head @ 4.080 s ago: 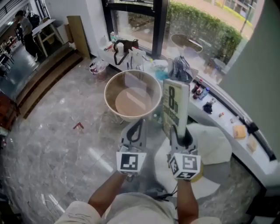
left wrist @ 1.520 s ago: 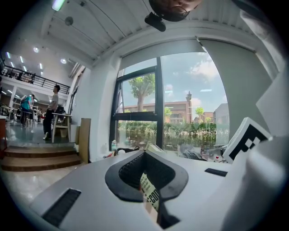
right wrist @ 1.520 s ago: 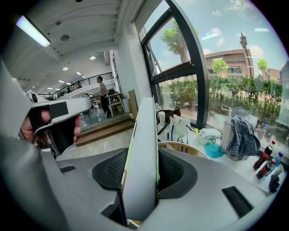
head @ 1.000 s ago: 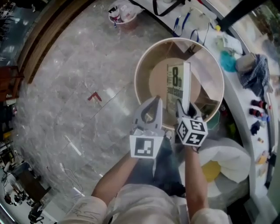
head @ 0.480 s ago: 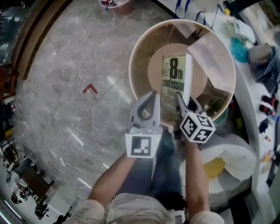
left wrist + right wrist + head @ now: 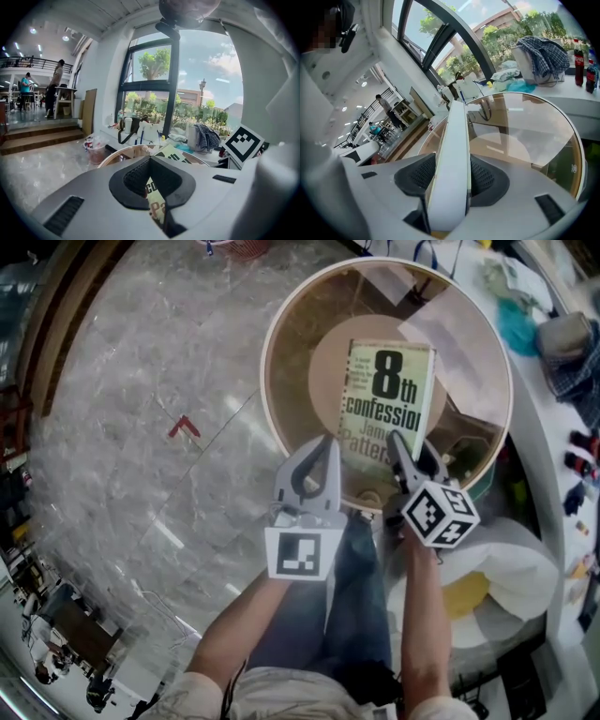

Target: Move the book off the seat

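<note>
The book (image 6: 386,399), a white paperback with black cover print, lies tilted cover-up over the round glass table (image 6: 272,381). My right gripper (image 6: 398,442) is shut on its near edge. In the right gripper view the book (image 6: 452,154) stands edge-on between both pads, which touch it, and the jaws have just been opening a little. My left gripper (image 6: 323,444) hovers just left of the book at the table's near rim, shut with nothing in it. In the left gripper view the book (image 6: 171,152) peeks over my left gripper (image 6: 150,159).
A white cushioned seat (image 6: 506,573) with a yellow thing on it sits at the lower right. A white counter (image 6: 562,334) with bottles, cloth and clutter curves along the right. Grey marble floor with a red mark (image 6: 183,427) spreads to the left. A small bin (image 6: 234,247) stands beyond the table.
Both grippers have come down toward the glass table. The book has rolled from upright and edge-on to cover facing up, lower over the tabletop.
</note>
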Motion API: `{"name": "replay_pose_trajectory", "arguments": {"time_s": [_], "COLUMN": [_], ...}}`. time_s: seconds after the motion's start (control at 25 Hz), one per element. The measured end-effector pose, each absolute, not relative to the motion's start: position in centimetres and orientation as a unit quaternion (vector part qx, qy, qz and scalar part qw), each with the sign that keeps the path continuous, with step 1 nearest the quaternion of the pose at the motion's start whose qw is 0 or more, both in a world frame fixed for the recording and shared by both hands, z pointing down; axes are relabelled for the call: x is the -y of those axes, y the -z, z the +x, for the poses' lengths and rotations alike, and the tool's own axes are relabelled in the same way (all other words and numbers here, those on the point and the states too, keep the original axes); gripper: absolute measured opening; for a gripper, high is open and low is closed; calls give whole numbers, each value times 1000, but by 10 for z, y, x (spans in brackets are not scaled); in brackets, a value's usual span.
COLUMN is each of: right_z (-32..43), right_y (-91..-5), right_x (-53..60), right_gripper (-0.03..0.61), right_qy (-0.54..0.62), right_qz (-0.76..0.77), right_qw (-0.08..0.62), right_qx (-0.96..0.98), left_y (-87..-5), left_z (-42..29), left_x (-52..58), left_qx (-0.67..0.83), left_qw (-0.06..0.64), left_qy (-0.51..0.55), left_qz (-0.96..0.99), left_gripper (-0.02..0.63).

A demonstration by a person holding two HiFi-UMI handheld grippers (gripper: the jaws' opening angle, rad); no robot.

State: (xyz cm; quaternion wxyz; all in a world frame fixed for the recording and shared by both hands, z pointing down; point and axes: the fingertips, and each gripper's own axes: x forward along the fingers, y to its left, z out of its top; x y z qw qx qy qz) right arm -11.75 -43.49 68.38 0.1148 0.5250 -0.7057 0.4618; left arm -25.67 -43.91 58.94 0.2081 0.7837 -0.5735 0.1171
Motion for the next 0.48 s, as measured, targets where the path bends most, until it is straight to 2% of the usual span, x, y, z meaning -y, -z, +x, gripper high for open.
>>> {"name": "replay_pose_trajectory", "arguments": {"time_s": [0.24, 0.48], "right_z": [-101, -83], "right_y": [-699, -723], "right_x": [436, 431], "right_gripper": [242, 256], "right_qy": [-424, -423], "right_qz": [539, 548], "right_qw": [136, 140], "right_qx": [715, 708], "left_y": [-612, -637], "left_z": [-248, -238], "left_x": [437, 439], "left_qx": [563, 560], "left_qw": [212, 214], "left_qy": [-129, -134], "left_qz": [788, 789], "left_gripper": [0, 0]}}
